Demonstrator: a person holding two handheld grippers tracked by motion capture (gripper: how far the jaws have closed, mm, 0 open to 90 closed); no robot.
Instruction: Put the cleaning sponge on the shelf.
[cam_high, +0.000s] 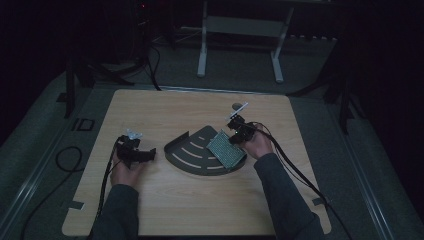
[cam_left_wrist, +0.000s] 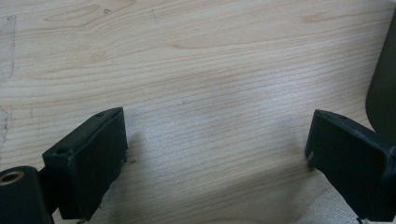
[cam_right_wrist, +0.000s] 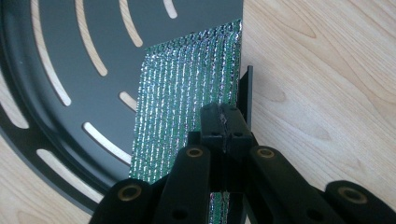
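A pale wooden worktop (cam_high: 200, 210) filled the middle of the high view, lit against a dark room. At its centre lay a dark fan-shaped tray (cam_high: 192, 155) with curved slots and a low raised rim. A silvery-green quilted foil sheet (cam_high: 226, 149) rested on the right part of the tray, along its straight right edge. In the right gripper view the same tray (cam_right_wrist: 56, 56) took up the upper left of the frame, with the foil sheet (cam_right_wrist: 187, 88) running down to the bottom centre. The right gripper (cam_high: 237, 129), just right of centre in the high view, had its fingers (cam_right_wrist: 212, 123) pressed together on the near end of the foil sheet. The left gripper (cam_high: 150, 155), left of the tray, hung over bare wood with its fingers (cam_left_wrist: 100, 154) spread wide, holding nothing.
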